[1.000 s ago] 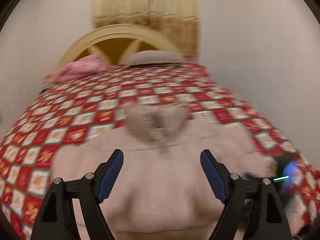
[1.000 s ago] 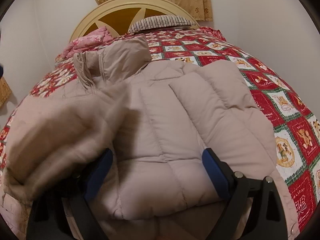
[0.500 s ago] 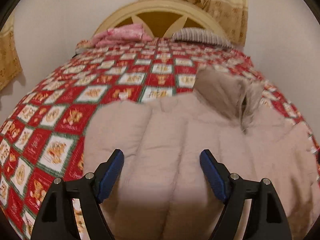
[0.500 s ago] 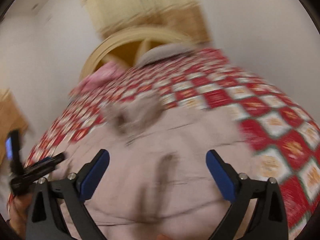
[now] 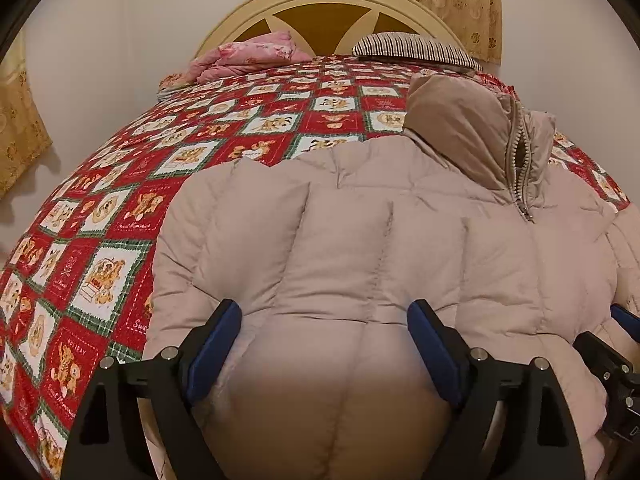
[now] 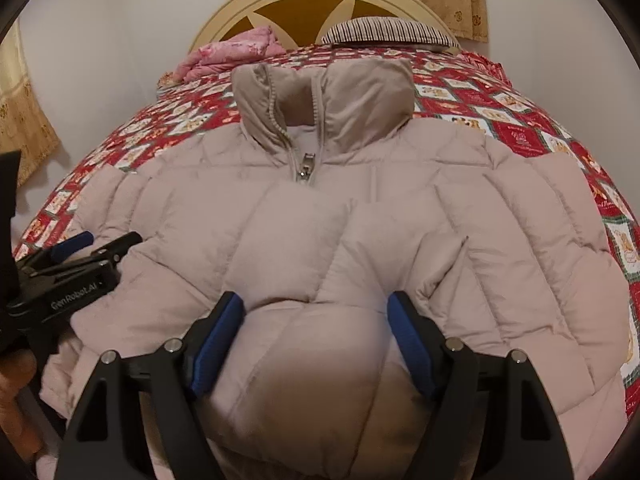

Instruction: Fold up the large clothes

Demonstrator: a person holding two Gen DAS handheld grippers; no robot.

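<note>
While both tools hang spread wide and grip nothing, the left tool [image 5: 324, 344] and right tool [image 6: 314, 336] hover over the near hem of the beige puffer jacket [image 6: 344, 240], which lies flat on the bed's quilt [image 5: 120, 208], collar [image 6: 324, 92] toward the headboard [image 6: 320, 0], seemingly laid out for folding.

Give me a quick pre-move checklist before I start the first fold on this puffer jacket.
1. Left gripper open, nothing pinched: ok.
2. Right gripper open, nothing pinched: ok.
3. Puffer jacket spread front-up on the quilt: ok.
4. Zipper closed to the collar: ok.
5. Sleeves laid flat: cannot tell.
6. Pink bedding and striped pillow away from the jacket: ok.
</note>
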